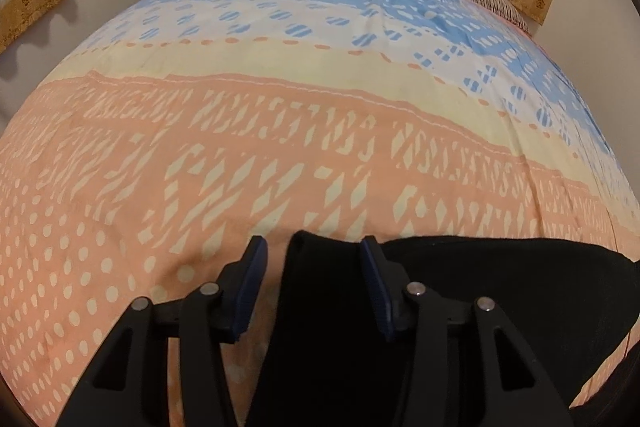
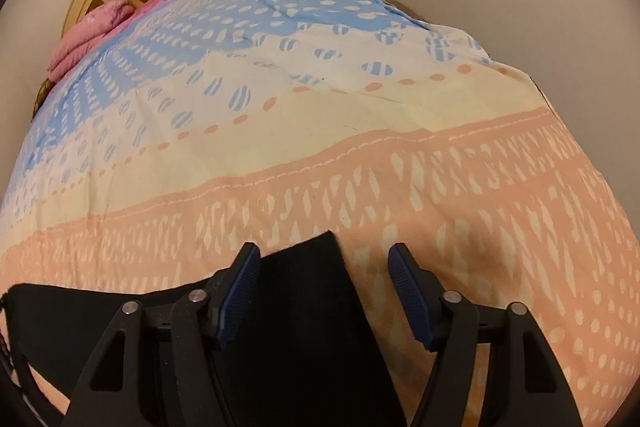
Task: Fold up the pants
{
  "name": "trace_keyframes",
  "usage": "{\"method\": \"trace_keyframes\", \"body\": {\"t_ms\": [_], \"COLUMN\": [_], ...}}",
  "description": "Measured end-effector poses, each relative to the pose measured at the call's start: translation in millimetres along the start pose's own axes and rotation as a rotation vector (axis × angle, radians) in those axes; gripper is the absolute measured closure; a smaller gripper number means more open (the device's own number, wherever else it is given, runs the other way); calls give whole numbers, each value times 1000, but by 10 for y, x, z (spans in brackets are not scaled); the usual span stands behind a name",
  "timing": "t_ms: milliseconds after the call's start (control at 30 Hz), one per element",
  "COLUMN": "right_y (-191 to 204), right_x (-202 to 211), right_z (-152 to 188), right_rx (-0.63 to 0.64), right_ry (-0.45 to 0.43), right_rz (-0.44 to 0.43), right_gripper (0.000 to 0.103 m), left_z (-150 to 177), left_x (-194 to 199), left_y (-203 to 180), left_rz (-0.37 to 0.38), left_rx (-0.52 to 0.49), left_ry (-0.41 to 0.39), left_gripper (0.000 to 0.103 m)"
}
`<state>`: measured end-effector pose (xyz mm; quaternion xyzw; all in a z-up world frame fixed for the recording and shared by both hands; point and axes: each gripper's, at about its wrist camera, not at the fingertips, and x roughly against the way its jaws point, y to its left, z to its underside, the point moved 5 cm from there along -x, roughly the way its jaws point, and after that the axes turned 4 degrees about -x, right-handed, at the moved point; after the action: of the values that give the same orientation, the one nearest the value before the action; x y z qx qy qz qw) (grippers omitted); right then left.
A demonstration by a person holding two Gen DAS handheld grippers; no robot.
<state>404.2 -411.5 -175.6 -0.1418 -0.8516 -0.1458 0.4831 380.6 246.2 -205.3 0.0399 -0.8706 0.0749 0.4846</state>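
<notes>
A patterned bedspread (image 1: 320, 131) is covering the bed and filling both views. The black pants (image 1: 500, 307) are lying on it at 5 o'clock in the left view and at 7 o'clock (image 2: 304, 327) in the right. The left gripper (image 1: 313, 253) is standing wide, straddling a pant corner. The right gripper (image 2: 324, 259) is likewise gaping over a corner.

Left gripper (image 1: 312, 247) sits low in its own wrist view, jaws spread wide, blue-padded fingers (image 1: 250, 291) angled up and away from the camera, black linkage arms fanning out below. Right gripper (image 2: 322, 253) mirrors it: jaws parted wide, ribbed blue pads (image 2: 412, 301) facing inward, both fingers pointing forward and level with each other.
</notes>
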Motion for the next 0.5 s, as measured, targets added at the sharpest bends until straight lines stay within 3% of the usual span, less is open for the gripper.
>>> {"method": "trace_keyframes", "body": {"t_ms": [33,67,233,267,333,500], "right_y": [25,51,97,82,63,115], "right_x": [-4,-11,-21,-16,14,258], "right_z": [8,22,82,82,74,45], "right_rx": [6,12,51,44,33,50], "right_ry": [5,13,16,13,1,-72], "right_rz": [-16,-28,-13,-21,-22,-27], "right_gripper": [59,65,90,90,95,97], "left_z": [-4,-8,-50,-49,-59,-98], "left_x": [0,0,-20,-23,-4,170], "left_y": [-2,-14,-139,-147,-154,-153], "left_rz": [3,18,21,40,46,66], "left_rx": [-1,-3,-44,-42,-49,-68], "left_ry": [-1,-2,1,3,-2,-62], "left_gripper": [53,61,76,84,89,91]}}
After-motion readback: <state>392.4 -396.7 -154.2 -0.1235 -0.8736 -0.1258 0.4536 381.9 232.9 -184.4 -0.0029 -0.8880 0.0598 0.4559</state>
